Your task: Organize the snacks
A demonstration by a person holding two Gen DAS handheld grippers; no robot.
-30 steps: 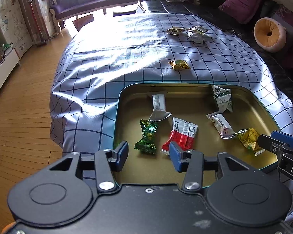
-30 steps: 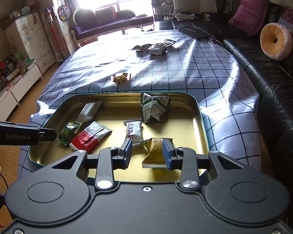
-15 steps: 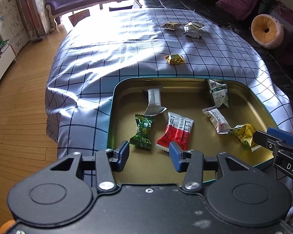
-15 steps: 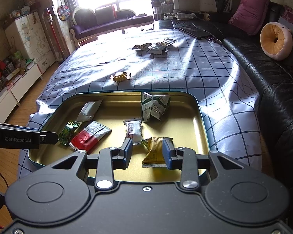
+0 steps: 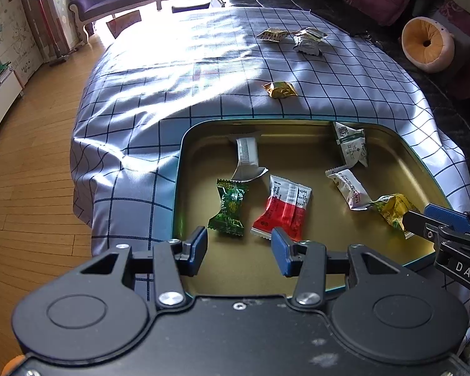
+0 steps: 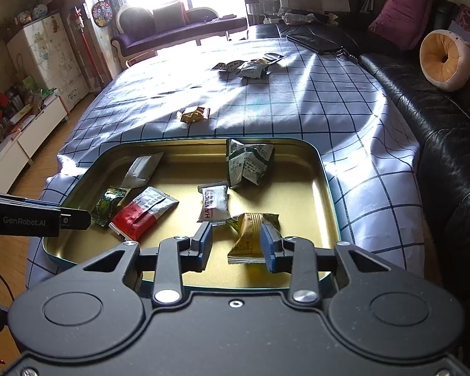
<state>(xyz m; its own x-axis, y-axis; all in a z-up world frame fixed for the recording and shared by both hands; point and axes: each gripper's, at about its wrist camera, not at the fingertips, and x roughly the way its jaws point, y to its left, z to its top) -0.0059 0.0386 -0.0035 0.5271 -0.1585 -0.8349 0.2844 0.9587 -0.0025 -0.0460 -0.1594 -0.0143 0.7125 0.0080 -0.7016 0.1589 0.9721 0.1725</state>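
Note:
A golden tray point(image 5: 178, 172) point(image 6: 326, 185) on the checked cloth holds several snacks: a green candy point(image 5: 230, 208) point(image 6: 108, 202), a red and white packet point(image 5: 283, 211) point(image 6: 144, 211), a white Hawthorn packet point(image 5: 349, 189) point(image 6: 214, 203), a yellow packet point(image 5: 391, 208) point(image 6: 250, 235), a green and white bag point(image 5: 351, 145) point(image 6: 249, 164) and a silver packet point(image 5: 247, 156) point(image 6: 142, 169). My left gripper point(image 5: 239, 246) point(image 6: 75, 219) hovers open over the tray's near left, empty. My right gripper point(image 6: 236, 244) point(image 5: 418, 216) stands open over the yellow packet, one fingertip at its edge.
On the cloth beyond the tray lies a gold snack point(image 5: 280, 89) point(image 6: 194, 114), and further back a small heap of packets point(image 5: 307, 39) point(image 6: 250, 67). A black sofa point(image 6: 448, 131) runs along the right; wooden floor point(image 5: 31, 172) lies to the left.

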